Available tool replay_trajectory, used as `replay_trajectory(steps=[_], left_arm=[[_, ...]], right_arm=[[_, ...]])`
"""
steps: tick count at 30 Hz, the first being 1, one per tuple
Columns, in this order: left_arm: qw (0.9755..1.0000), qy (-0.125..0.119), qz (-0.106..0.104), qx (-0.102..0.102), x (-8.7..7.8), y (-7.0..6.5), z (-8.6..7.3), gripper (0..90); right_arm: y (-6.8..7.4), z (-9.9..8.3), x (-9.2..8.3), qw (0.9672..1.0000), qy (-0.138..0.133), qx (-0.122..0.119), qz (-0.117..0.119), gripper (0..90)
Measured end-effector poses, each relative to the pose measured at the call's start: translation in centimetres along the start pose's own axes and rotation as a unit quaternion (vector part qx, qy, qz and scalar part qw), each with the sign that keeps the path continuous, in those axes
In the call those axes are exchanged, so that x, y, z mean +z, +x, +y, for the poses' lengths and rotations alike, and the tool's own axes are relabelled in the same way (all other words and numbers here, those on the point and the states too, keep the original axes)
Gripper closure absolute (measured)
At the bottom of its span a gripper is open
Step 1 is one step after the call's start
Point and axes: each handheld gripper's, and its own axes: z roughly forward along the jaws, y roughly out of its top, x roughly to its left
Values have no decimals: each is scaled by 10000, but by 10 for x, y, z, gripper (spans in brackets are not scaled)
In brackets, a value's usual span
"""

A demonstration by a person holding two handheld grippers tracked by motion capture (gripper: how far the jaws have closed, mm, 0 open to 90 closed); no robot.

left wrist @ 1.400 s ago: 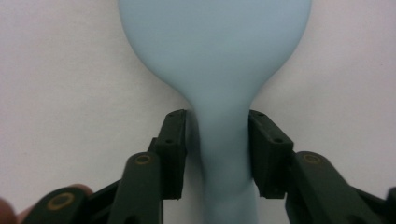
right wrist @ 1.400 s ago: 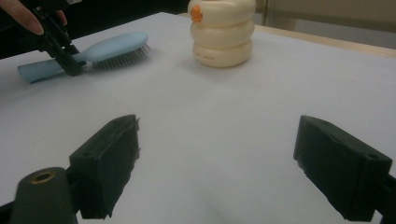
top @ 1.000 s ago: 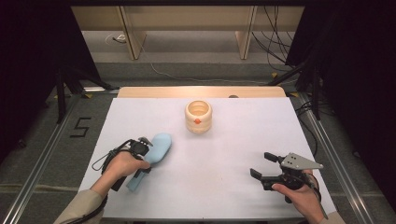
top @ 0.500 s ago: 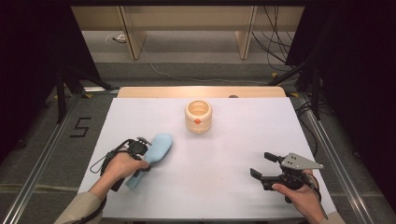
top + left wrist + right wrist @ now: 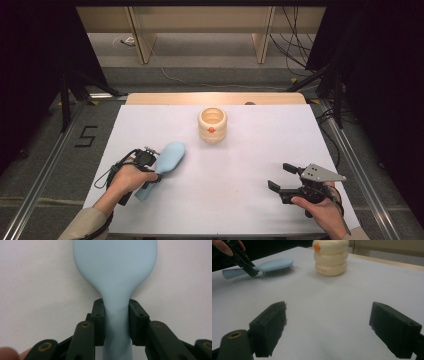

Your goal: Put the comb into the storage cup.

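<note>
Currently clamped at the neck of the light, rigid plastic hairbrush [image 5: 115, 277] by left gripper [image 5: 116, 322]; bristles face down. Right gripper [image 5: 328, 330] spread, empty.

The pale blue plastic hairbrush [image 5: 165, 161] lies bristles-down. Its narrow handle sits clamped between the left tongs [image 5: 116, 315]. Its oval head extends beyond them.

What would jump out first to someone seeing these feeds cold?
The pale blue hairbrush on the left of the white table, bristles down, with the left gripper clamped on its handle. Next, the cream ringed container standing upright alone near the table's far middle, an orange mark on its side. The right gripper sits near the front right with its jaws wide open and nothing between them.
</note>
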Motion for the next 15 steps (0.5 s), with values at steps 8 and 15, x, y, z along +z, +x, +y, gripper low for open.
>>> replay_trajectory(steps=[8,15], left_arm=[[9988,-429,-82,-202,-2,2,-2,694],[9975,-610,-90,-335,-3,2,-1,694]], right_arm=[[0,0,0,10000,9,3,-6,151],[0,0,0,10000,-2,-1,-4,151]])
